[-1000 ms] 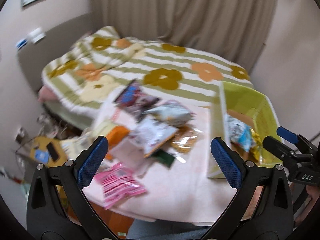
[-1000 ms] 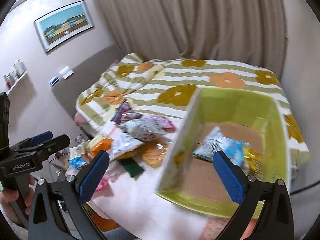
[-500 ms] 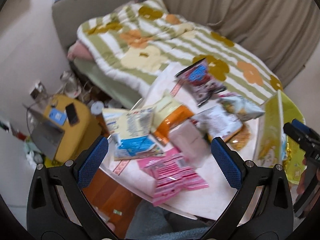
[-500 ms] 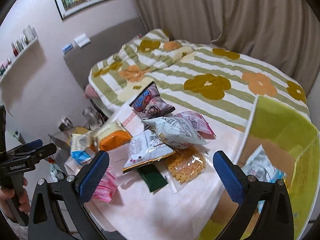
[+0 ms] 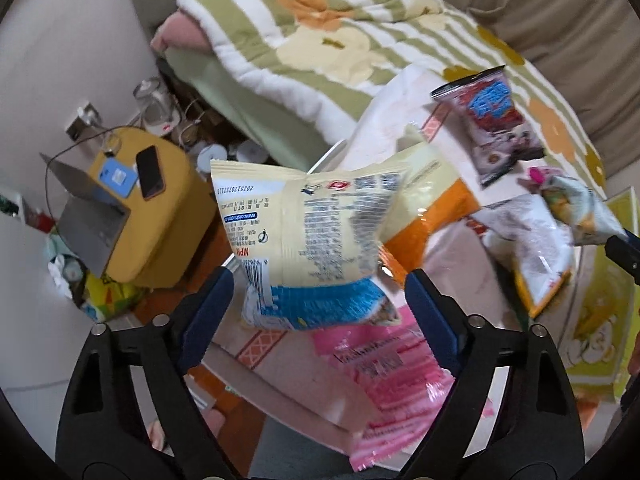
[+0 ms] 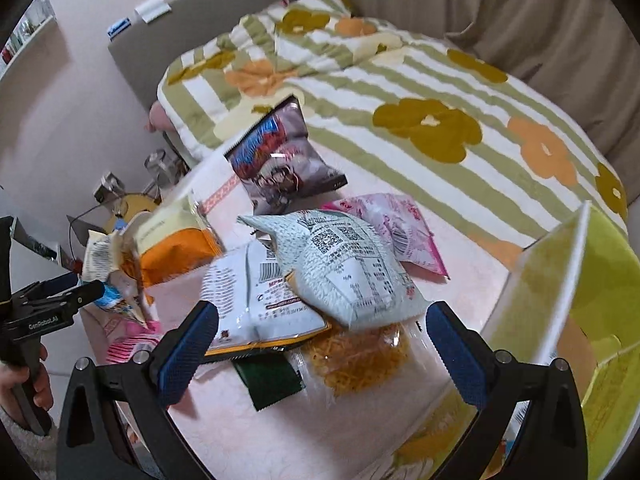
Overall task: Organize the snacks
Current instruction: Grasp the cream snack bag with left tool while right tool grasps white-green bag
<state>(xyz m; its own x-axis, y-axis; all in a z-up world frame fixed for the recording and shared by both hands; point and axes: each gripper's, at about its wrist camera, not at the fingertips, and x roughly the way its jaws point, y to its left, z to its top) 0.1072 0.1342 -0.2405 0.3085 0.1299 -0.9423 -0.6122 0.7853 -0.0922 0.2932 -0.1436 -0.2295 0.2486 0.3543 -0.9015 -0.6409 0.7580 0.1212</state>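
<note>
Snacks lie heaped on the pink-clothed surface beside the green box, likely their destination; the left claw is closing around a cream-and-blue packet, pads not yet pressing, while the right claw hangs open over the pale green bag.

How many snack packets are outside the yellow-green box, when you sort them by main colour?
Pink: 2, pink-white bag, striped pink packet
Pale: 3, QR-code bag, barcode bag, cream-blue bag
Orange: 2, yellow-orange bag, clear orange-filled bag
Dark: 2, purple bag, green packet
Total: 9
</note>
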